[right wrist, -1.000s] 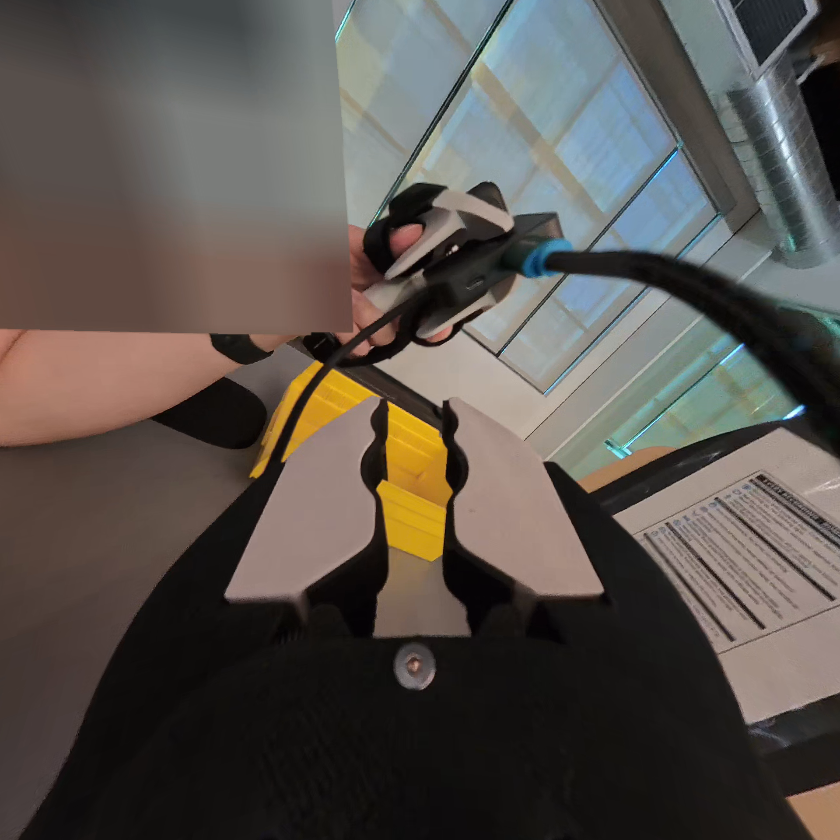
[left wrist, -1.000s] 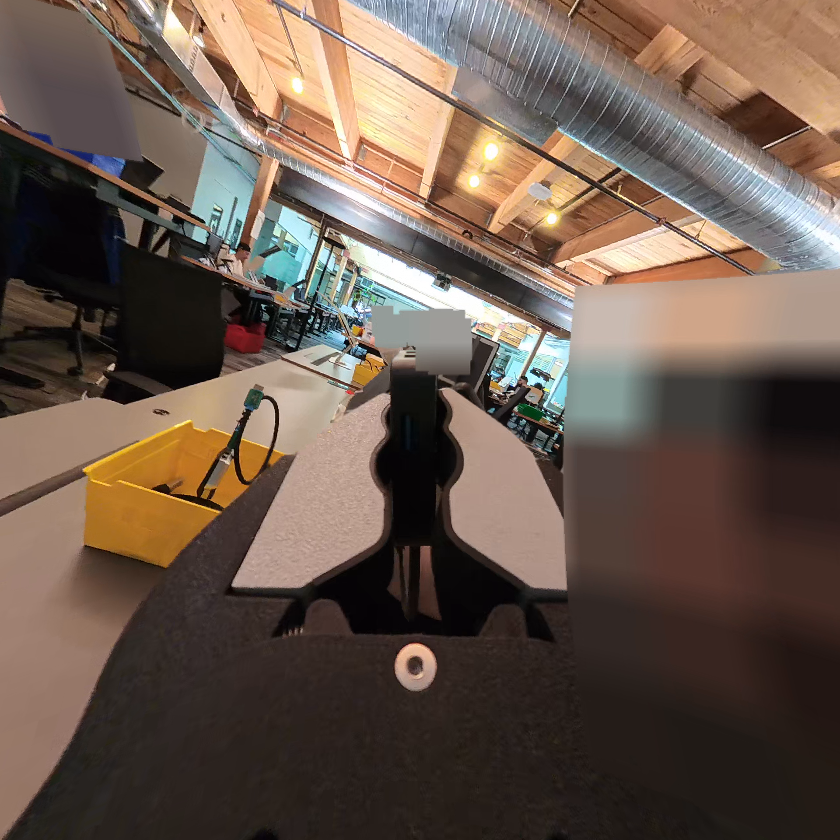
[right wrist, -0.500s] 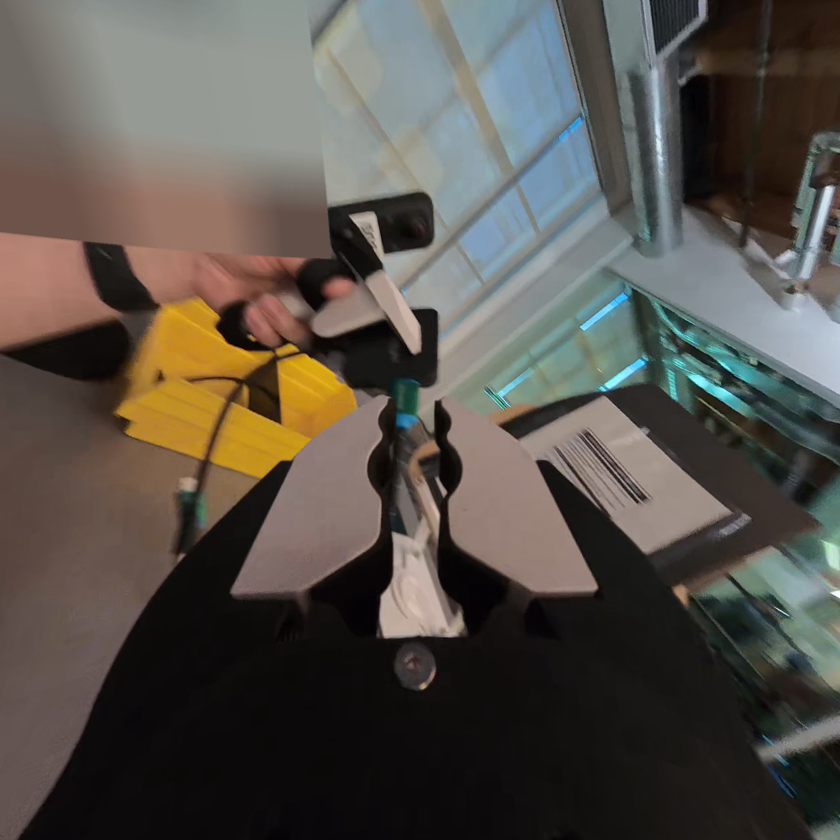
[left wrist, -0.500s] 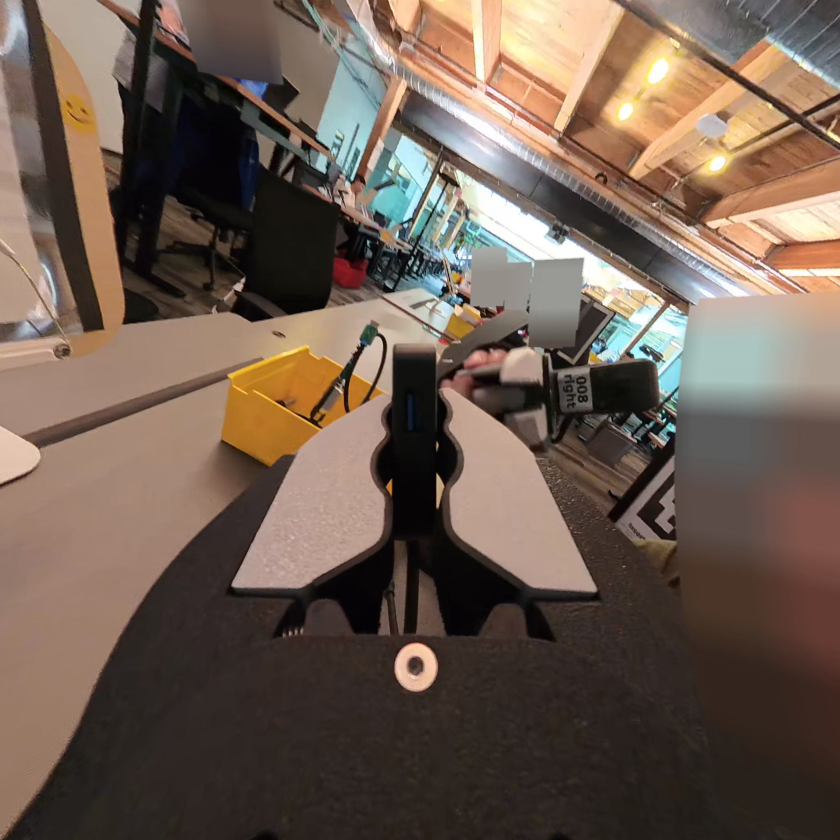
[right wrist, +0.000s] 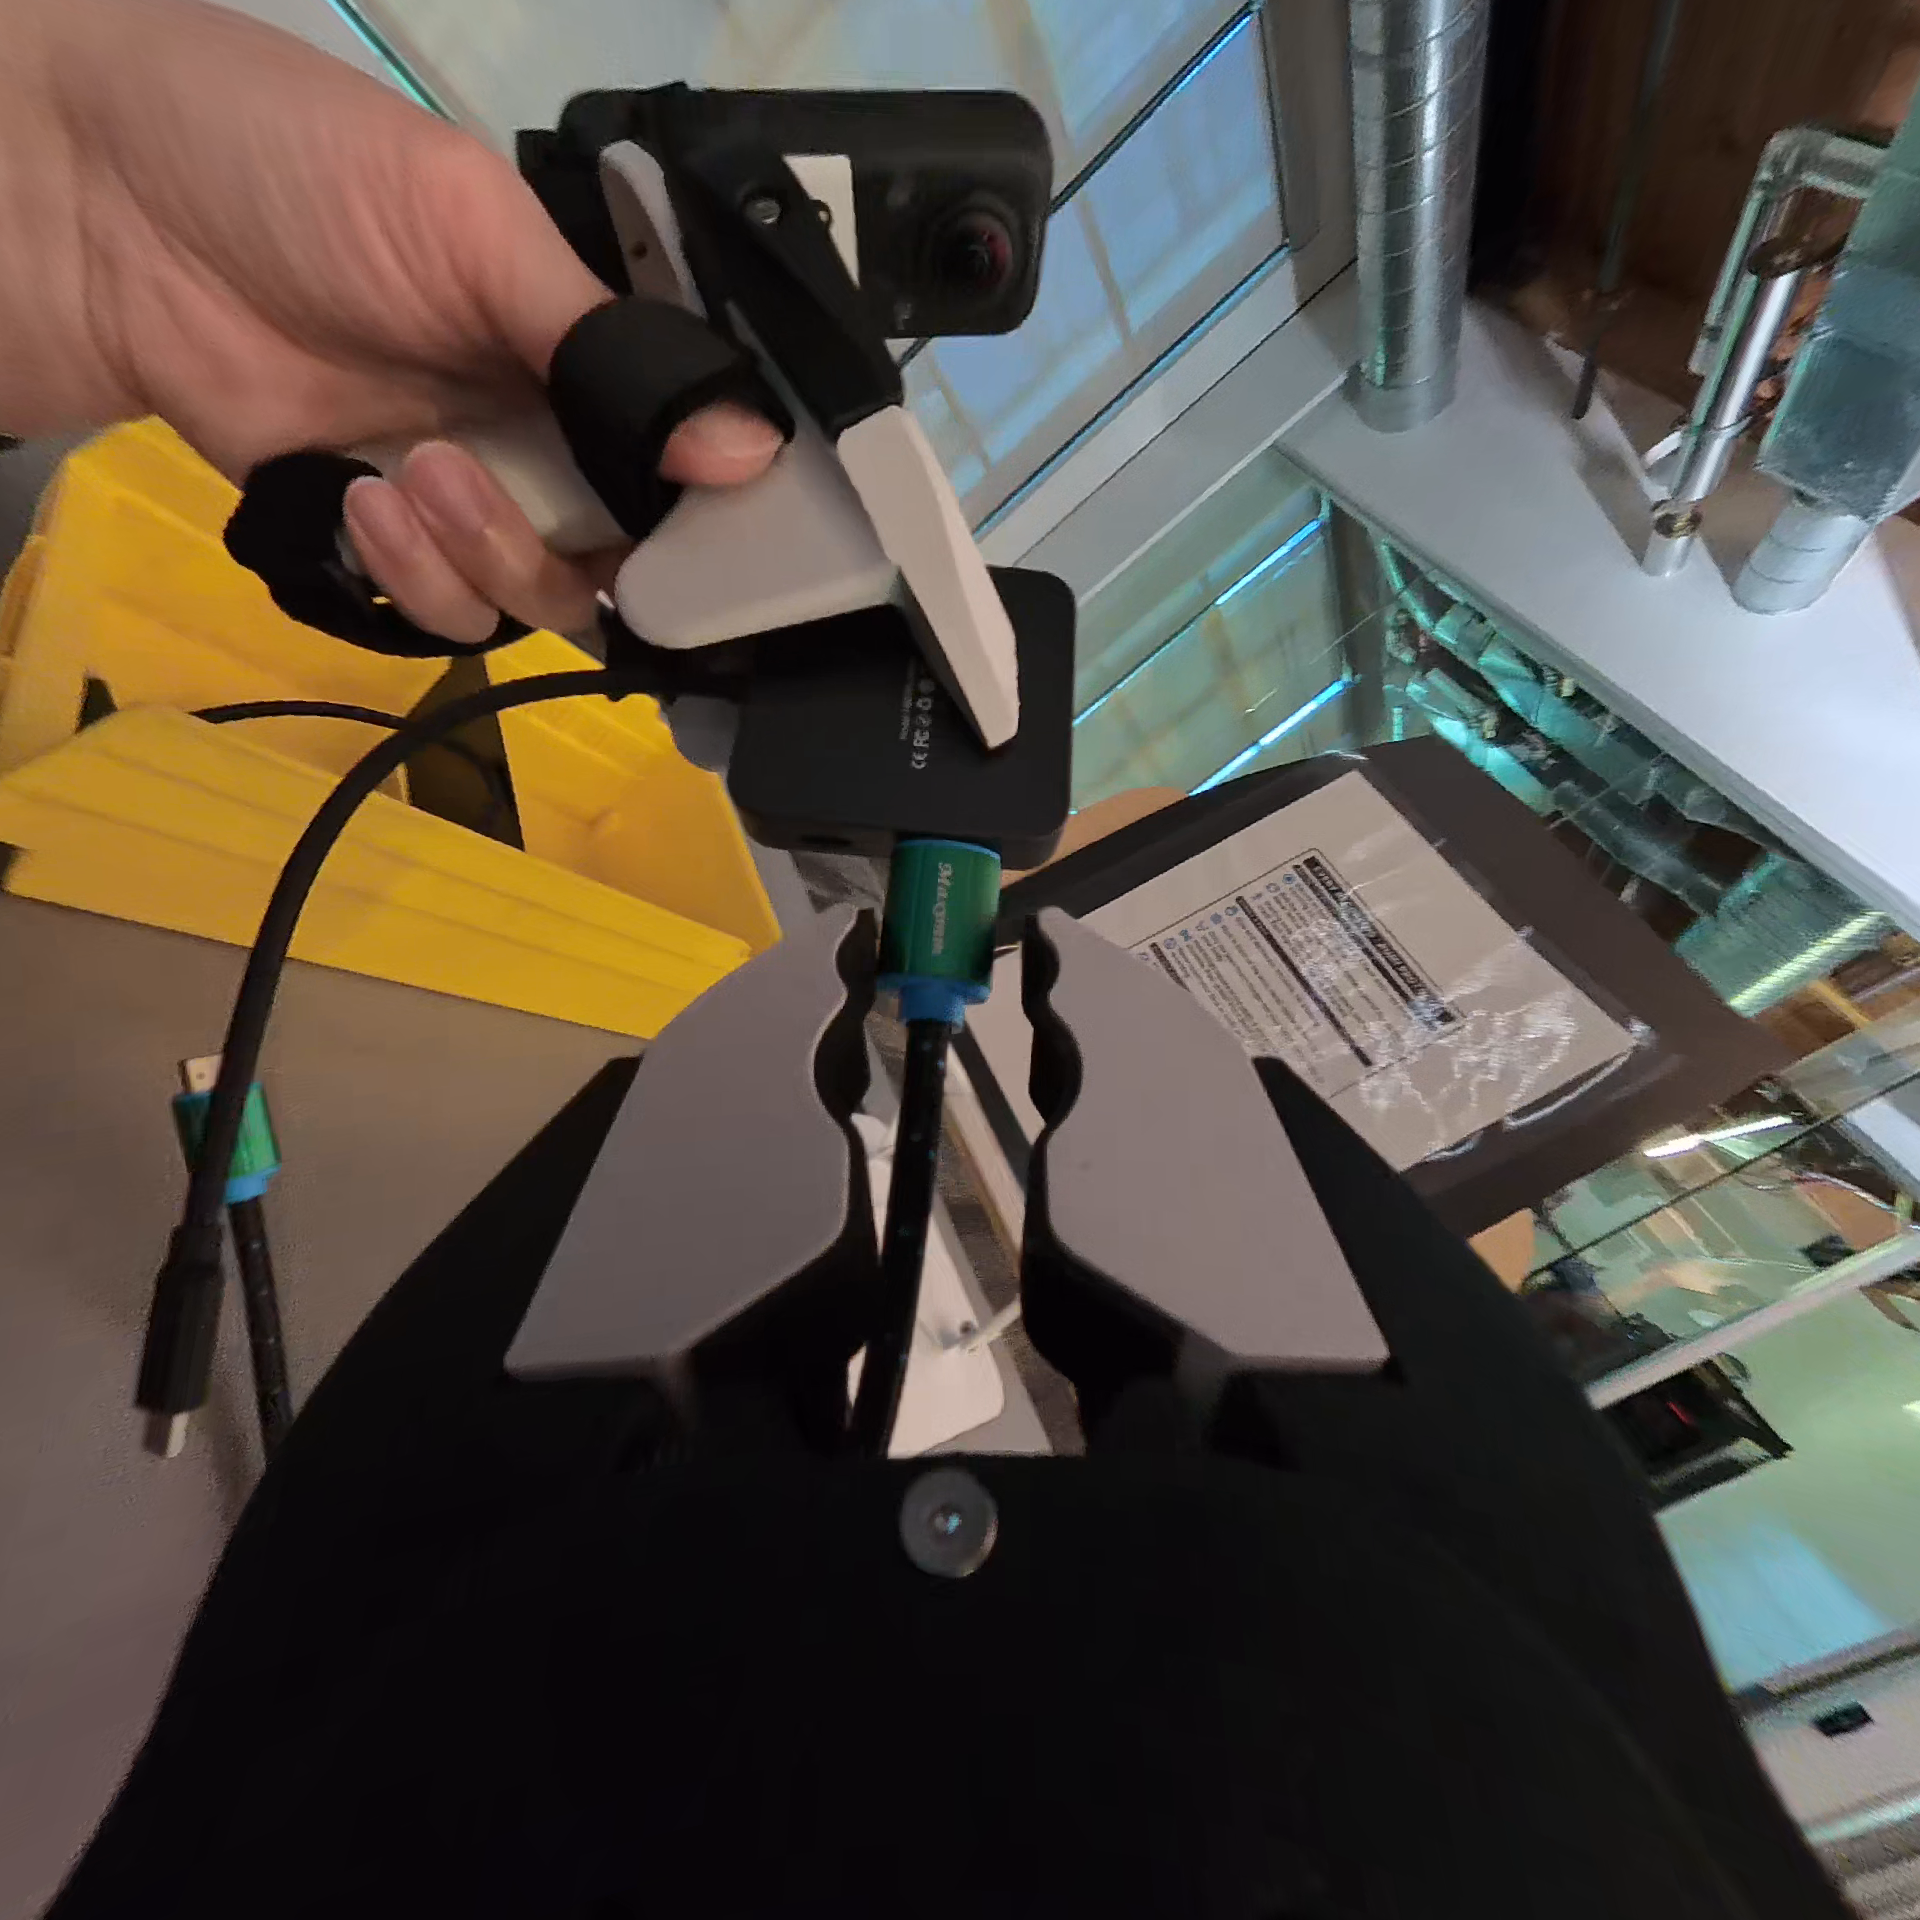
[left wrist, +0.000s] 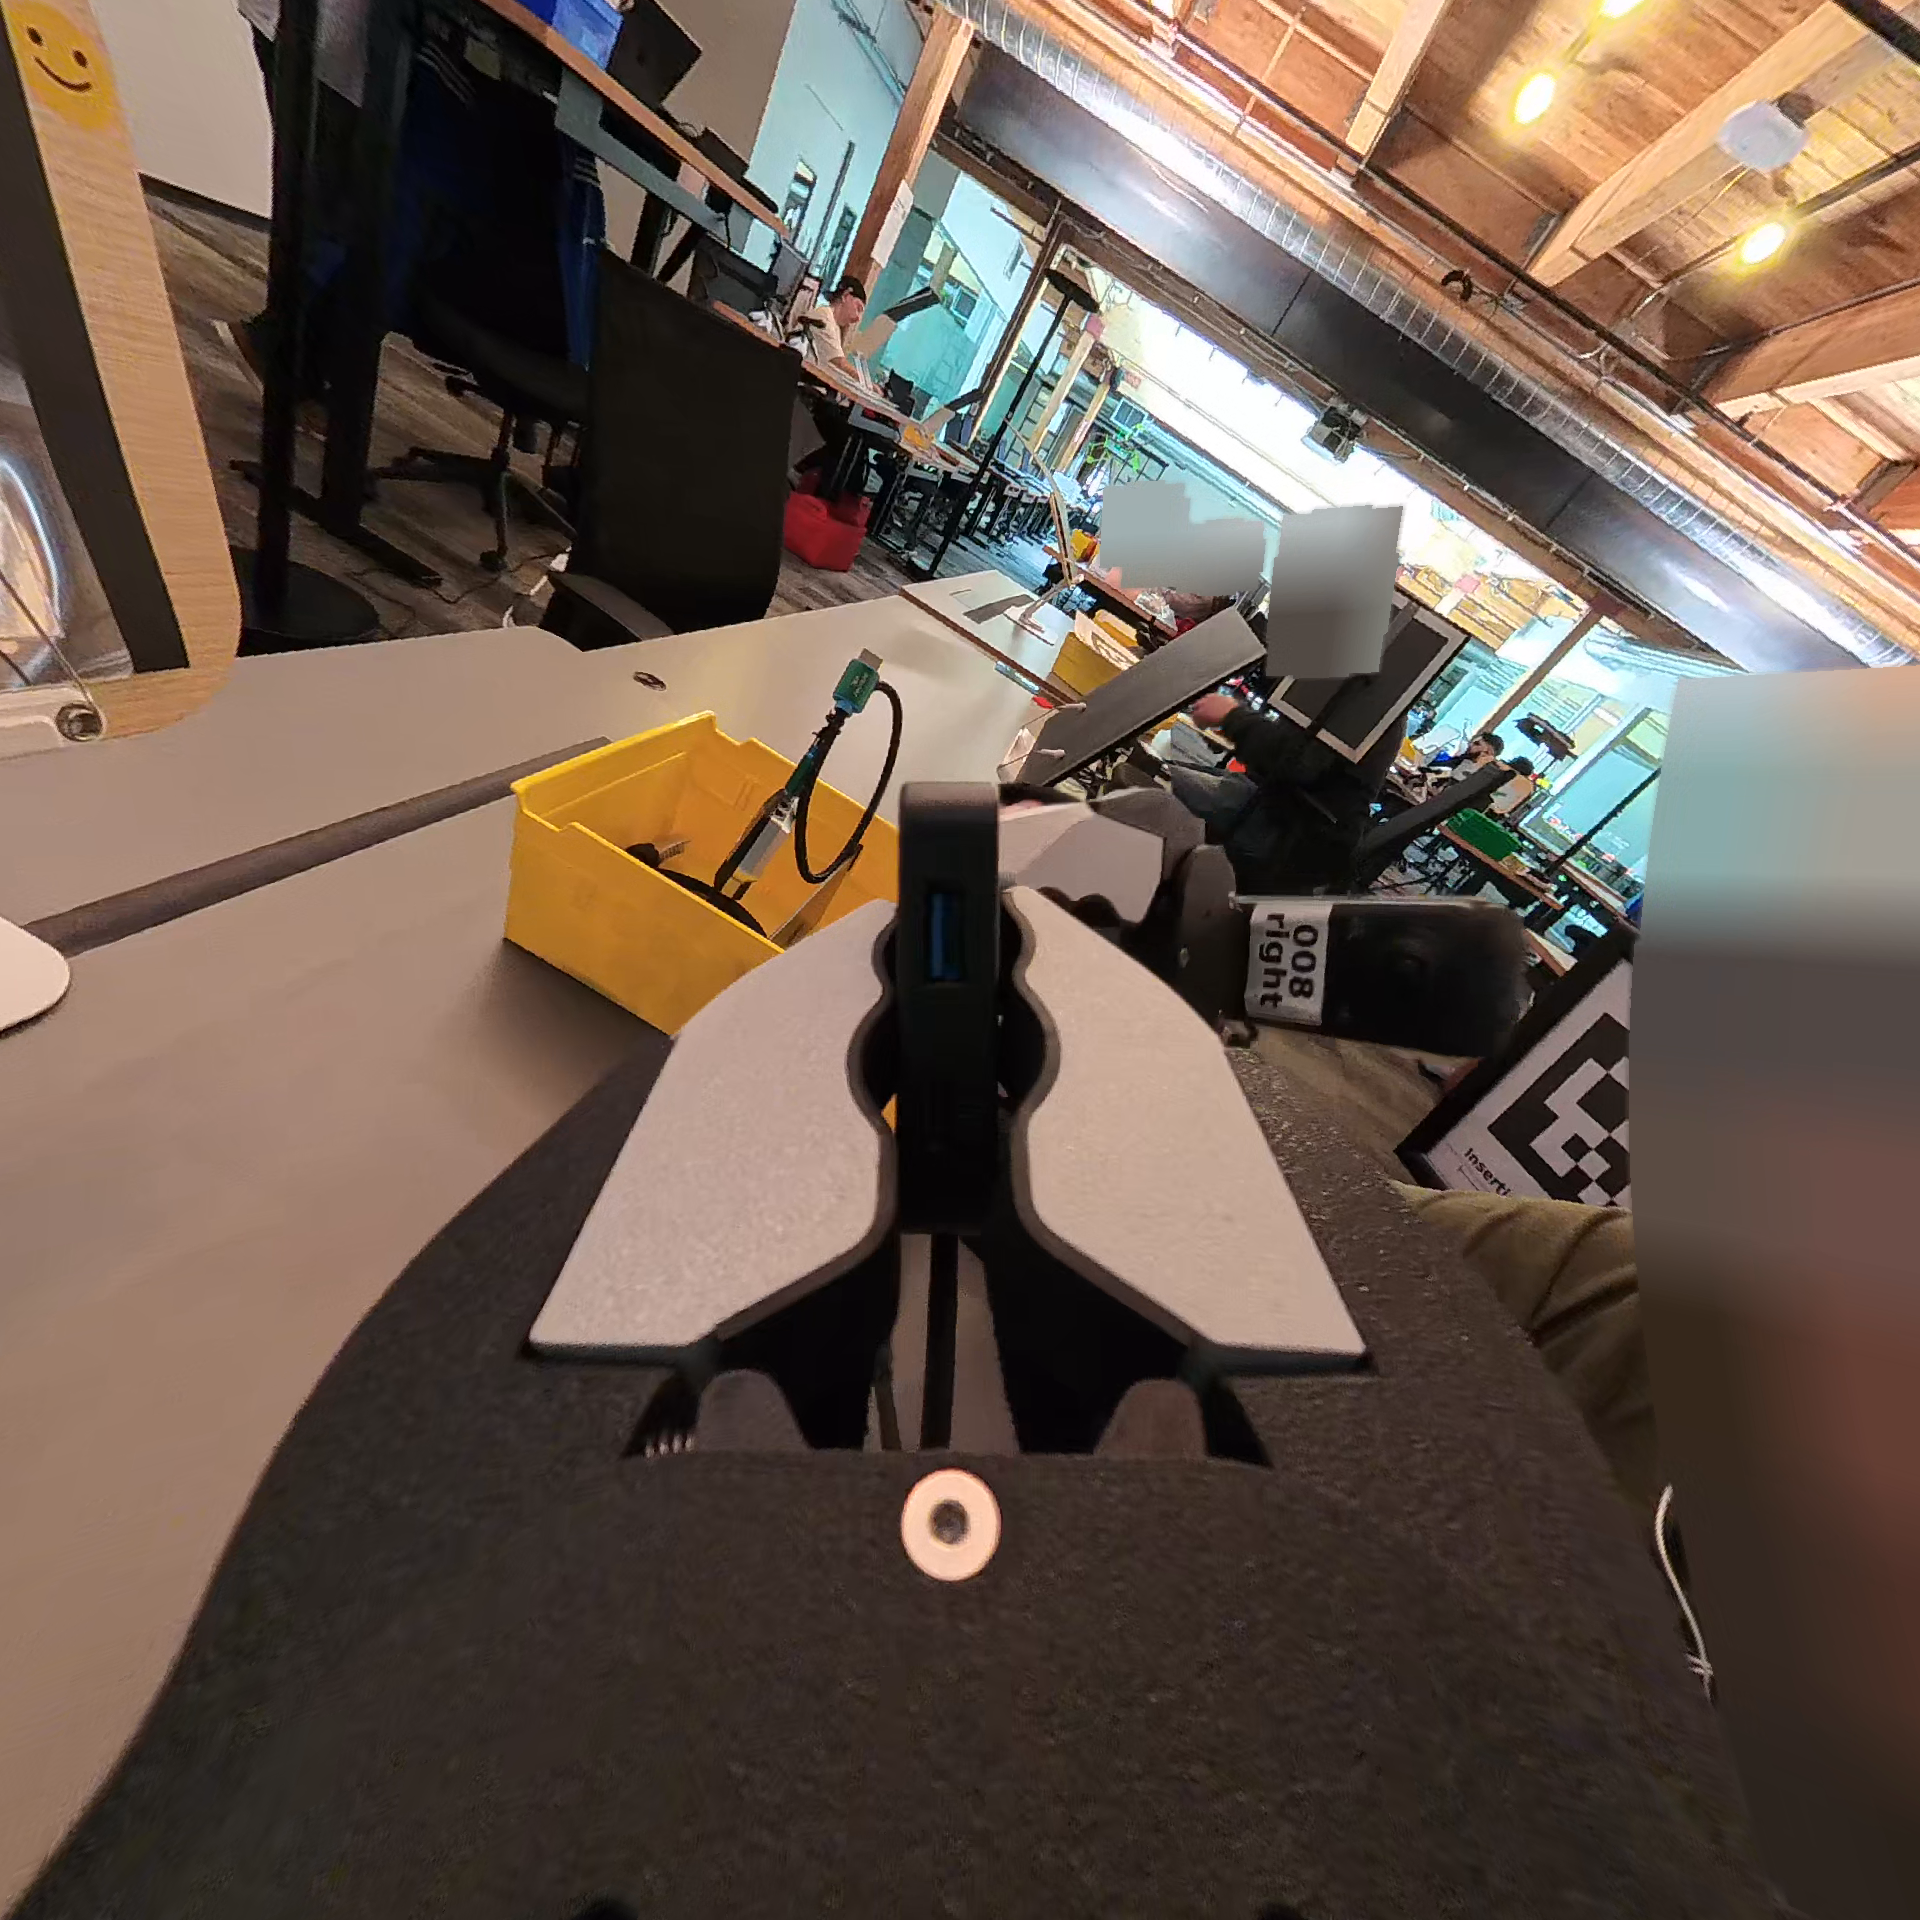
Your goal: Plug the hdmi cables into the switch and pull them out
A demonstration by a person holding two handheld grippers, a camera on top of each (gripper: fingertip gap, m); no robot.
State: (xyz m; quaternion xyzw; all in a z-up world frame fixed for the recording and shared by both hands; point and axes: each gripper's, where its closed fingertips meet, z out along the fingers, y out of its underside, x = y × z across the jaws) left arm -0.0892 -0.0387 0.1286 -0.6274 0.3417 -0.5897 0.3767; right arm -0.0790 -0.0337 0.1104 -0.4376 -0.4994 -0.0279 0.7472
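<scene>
Compared with half a second ago, the right wrist view shows the left gripper (right wrist: 883, 613) and its black switch (right wrist: 914, 748) much larger and nearer, now filling the upper centre of the frame. The green HDMI plug (right wrist: 940, 914), then only reaching toward the switch, now sits with its tip in the port on the switch's lower edge. The right gripper's (right wrist: 945, 997) jaws stand wider apart than before. In the left wrist view the yellow bin (left wrist: 613, 904) has shifted from centre left toward the middle, and the right gripper (left wrist: 1091, 852) shows closer behind the switch.

Left gripper (left wrist: 948, 966): jaws closed on the switch (left wrist: 948, 935), which stands on edge between them at frame centre, a blue port facing the camera.

Right gripper: jaws parted, gripping nothing. The plug lies in the gap between the two tips, clear of both, and its black braided cable (right wrist: 914, 1174) runs down the gap toward the camera.

A second green-collared HDMI plug (right wrist: 223, 1132) and a small black connector (right wrist: 182, 1340) show over the desk (right wrist: 416, 1060) at lower left of the right wrist view. A cable (left wrist: 831, 790) stands up out of the yellow bin.
</scene>
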